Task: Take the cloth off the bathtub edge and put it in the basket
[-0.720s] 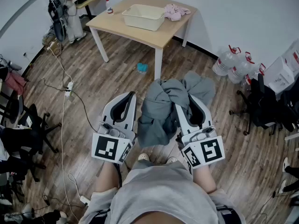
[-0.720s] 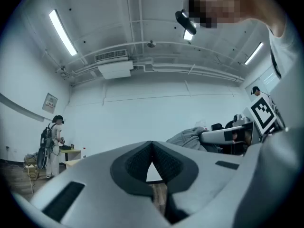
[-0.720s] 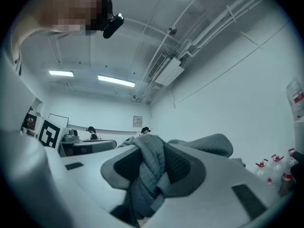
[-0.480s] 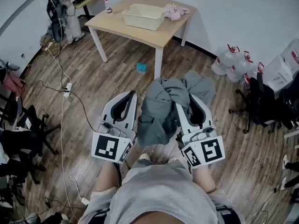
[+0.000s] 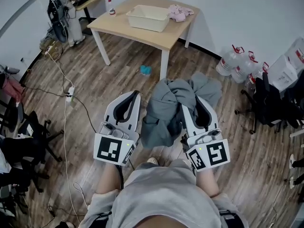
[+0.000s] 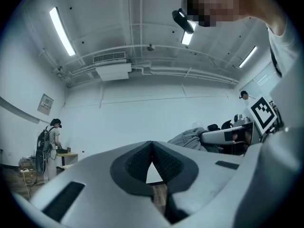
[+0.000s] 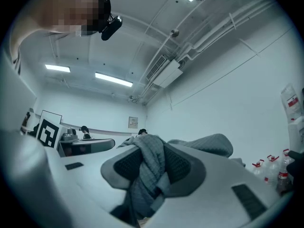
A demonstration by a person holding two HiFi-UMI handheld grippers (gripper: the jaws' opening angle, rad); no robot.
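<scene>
Grey cloth hangs clamped in the right tongs above the floor, left tongs closed and empty: carrying stage, probably; next, walk to the basket on the surface and release.
</scene>
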